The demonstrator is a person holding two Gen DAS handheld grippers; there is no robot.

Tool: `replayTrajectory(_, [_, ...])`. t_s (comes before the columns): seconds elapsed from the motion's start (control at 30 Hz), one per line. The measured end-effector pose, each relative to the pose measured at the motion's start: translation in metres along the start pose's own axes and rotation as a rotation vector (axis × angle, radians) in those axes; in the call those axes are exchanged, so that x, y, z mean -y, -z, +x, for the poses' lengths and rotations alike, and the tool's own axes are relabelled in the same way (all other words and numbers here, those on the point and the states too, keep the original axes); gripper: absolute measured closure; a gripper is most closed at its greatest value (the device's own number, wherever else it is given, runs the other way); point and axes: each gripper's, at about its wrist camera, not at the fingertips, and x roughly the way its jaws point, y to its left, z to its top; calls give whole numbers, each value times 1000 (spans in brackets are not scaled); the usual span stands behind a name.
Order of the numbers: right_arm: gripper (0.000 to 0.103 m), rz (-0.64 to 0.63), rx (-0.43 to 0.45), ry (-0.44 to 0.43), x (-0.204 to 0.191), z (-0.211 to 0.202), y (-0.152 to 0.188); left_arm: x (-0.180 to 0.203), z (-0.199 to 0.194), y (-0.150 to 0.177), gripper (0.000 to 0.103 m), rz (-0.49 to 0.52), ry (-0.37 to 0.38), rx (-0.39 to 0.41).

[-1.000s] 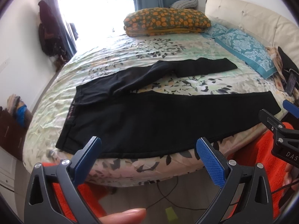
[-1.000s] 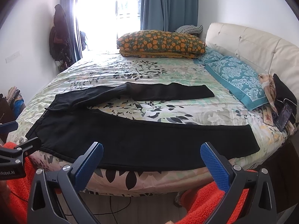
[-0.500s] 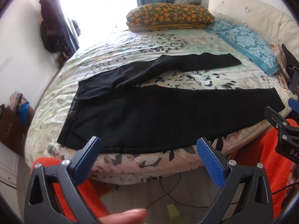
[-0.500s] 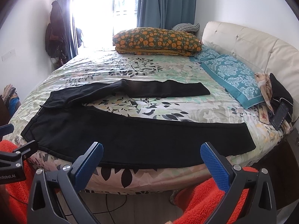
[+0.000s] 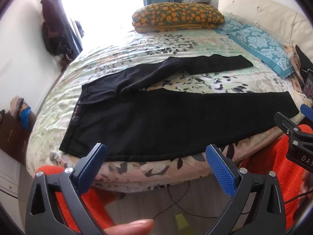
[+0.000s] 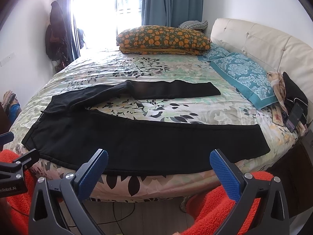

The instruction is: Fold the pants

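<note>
Black pants [image 5: 166, 117] lie flat on the floral bedspread [image 5: 176, 45], waistband to the left and the two legs spread apart toward the right. The near leg [image 6: 156, 143] runs along the bed's front edge; the far leg [image 6: 172, 90] angles back across the bed. My left gripper [image 5: 156, 162] hangs open just in front of the near leg's lower hem edge, holding nothing. My right gripper [image 6: 159, 166] is also open and empty, in front of the same leg further right. Each gripper shows at the side of the other's view.
An orange-patterned pillow on a folded blanket [image 6: 164, 39] sits at the bed's far side. Teal pillows [image 6: 246, 72] and a cream headboard [image 6: 260, 39] lie to the right, with dark clothing and a phone [image 6: 295, 113] at the right edge. Cables run on the floor under the bed.
Both grippers have moved closer to the bed's front edge and the near pant leg. Their jaws stay open; the pants have not moved.
</note>
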Motion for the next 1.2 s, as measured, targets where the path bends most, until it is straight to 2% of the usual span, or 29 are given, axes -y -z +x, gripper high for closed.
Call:
replayTrajectory(0.77, [0, -5, -68, -7, -7, 24, 7, -1, 22, 5, 1, -3, -3, -55])
replayTrajectory(0.93, [0, 9, -60, -12, -2, 27, 6, -5, 26, -2, 1, -7, -19, -45])
replayTrajectory(1.07, [0, 24, -62, -38, 13, 39, -6, -14, 31, -11, 1, -36, -37, -32])
replayTrajectory(1.2, [0, 74, -28, -104, 53, 68, -43, -19, 46, -12, 1, -54, -52, -64])
